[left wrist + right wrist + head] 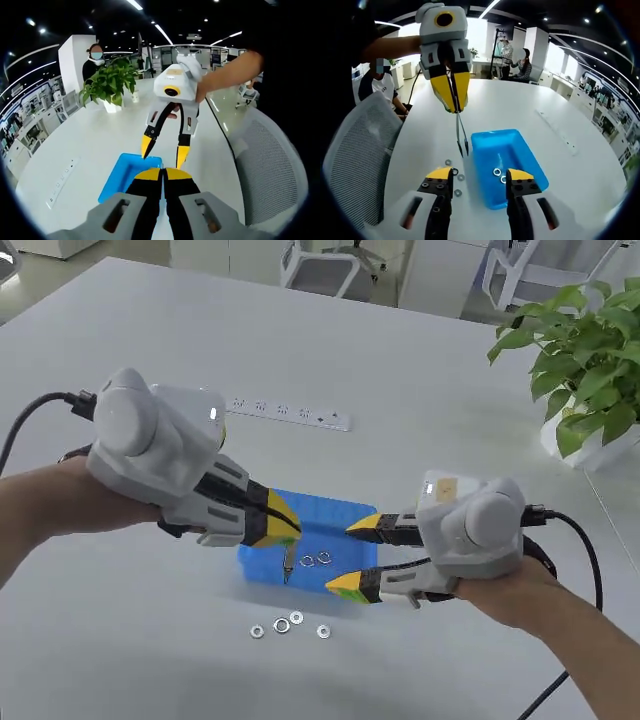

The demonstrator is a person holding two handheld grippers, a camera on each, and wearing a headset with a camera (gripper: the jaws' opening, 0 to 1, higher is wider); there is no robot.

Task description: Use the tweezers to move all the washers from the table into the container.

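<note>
Head view: my left gripper, jaws pressed on the tweezers, hangs over the tray; four washers lie nearer, on the table. Left gripper view: jaws together. Right gripper view: my right gripper is spread, empty. Risk: I fear a shallow pinch may flick a washer away.

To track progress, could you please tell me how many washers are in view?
6 washers: two lie in the tray, four on the table beside its near edge. Part of the tray is covered, so more may be hidden.
</note>
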